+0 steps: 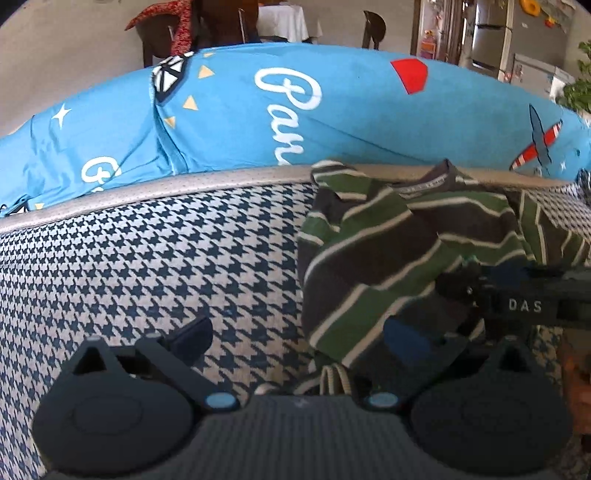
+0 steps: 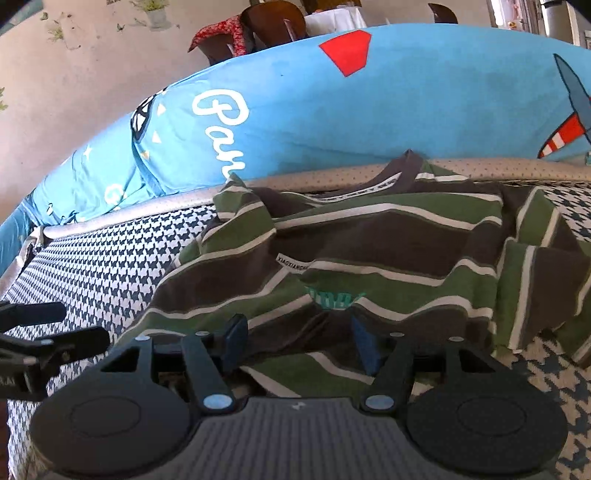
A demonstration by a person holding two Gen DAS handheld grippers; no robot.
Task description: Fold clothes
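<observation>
A green, brown and white striped shirt [image 1: 369, 258] [image 2: 369, 240] lies spread and rumpled on a houndstooth seat cushion [image 1: 147, 266] [image 2: 103, 266], its collar toward the backrest. My left gripper [image 1: 299, 338] is open at the shirt's left edge. One pad rests over bare cushion and the other over the striped cloth. My right gripper [image 2: 300, 343] is open over the shirt's near hem, with cloth lying between its blue pads. It also shows from the side in the left wrist view [image 1: 454, 288]. In the right wrist view, the left gripper [image 2: 70, 326] sits low at the left.
A large blue printed cushion [image 1: 332, 110] [image 2: 406, 110] leans along the back of the seat behind a grey piped edge [image 1: 184, 184]. Beyond it are chairs and a white-clothed table [image 1: 284, 22], with a fridge [image 1: 491, 37] at far right.
</observation>
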